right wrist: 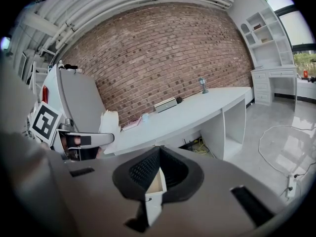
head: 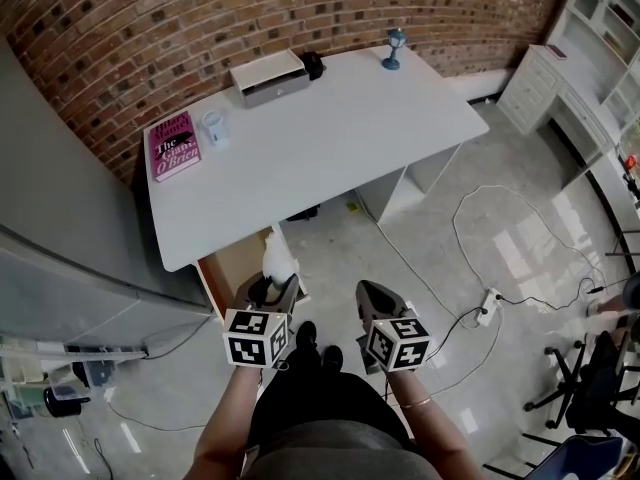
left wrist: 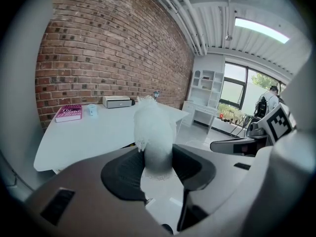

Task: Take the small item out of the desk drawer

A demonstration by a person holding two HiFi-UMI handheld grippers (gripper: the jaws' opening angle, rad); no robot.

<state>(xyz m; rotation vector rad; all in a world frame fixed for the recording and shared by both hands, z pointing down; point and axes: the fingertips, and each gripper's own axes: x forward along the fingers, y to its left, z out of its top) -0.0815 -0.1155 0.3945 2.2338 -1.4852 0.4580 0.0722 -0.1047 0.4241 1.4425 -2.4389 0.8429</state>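
A small white frilly item (head: 278,256) stands upright between the jaws of my left gripper (head: 275,286), which is shut on its lower end. It is held in the air in front of the white desk (head: 320,138), above the open drawer (head: 228,268) with a wooden inside at the desk's left end. In the left gripper view the item (left wrist: 154,125) fills the gap between the black pads of the left gripper (left wrist: 158,158). My right gripper (head: 372,293) hangs beside it to the right, shut with nothing in it (right wrist: 159,157). The right gripper view shows the item (right wrist: 109,122) at its left.
On the desk lie a pink book (head: 172,146), a pale cup (head: 214,126), a grey-white box (head: 268,78) and a small blue lamp (head: 394,48). Cables and a power strip (head: 488,308) run over the glossy floor to the right. A grey partition (head: 60,218) stands to the left, an office chair (head: 590,378) to the right.
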